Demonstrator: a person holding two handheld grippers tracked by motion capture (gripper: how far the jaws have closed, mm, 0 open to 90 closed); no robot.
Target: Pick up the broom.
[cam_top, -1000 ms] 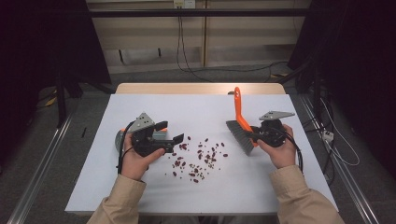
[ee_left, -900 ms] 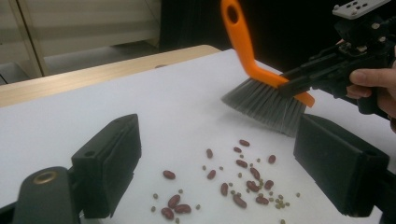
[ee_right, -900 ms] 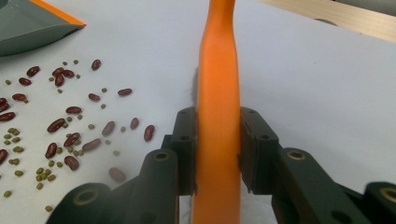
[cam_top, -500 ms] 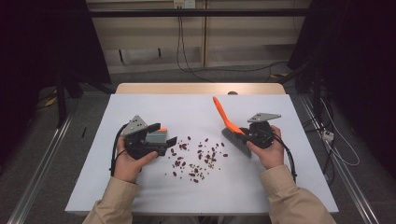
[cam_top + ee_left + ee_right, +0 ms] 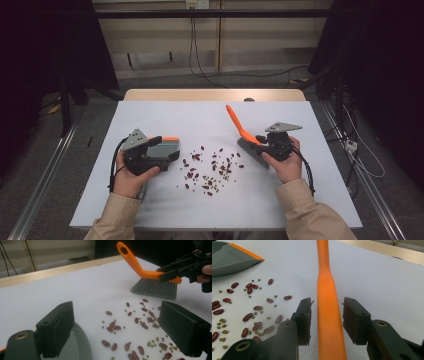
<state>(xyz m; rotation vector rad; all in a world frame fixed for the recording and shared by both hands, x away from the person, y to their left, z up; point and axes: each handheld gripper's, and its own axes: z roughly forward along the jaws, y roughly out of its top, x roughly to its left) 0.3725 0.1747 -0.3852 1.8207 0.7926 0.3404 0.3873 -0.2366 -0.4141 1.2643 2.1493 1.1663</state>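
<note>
An orange-handled brush [image 5: 235, 122] rests bristles-down on the white table [image 5: 150, 115], right of several scattered red and green beans [image 5: 212, 170]. My right gripper [image 5: 261, 140] straddles its handle [image 5: 323, 270]. Its jaws have just been opening and stand apart, a gap on each side of the handle, in the right gripper view [image 5: 327, 320]. My left gripper [image 5: 167, 150] holds a grey dustpan with an orange edge [image 5: 162, 148] left of the beans, mouth toward them. Beyond my left gripper's [image 5: 117, 332] wide jaws lie the beans [image 5: 140, 322], with the brush [image 5: 155, 287] behind them.
A wooden strip [image 5: 215, 95] runs along the table's far edge. Cables [image 5: 200, 60] hang on the wall behind. Bare white tabletop lies beyond the beans and along the near edge.
The brush handle tipped from upright to leaning left, and the right jaws opened off it. My left hand drew the dustpan a little leftward, away from the beans.
</note>
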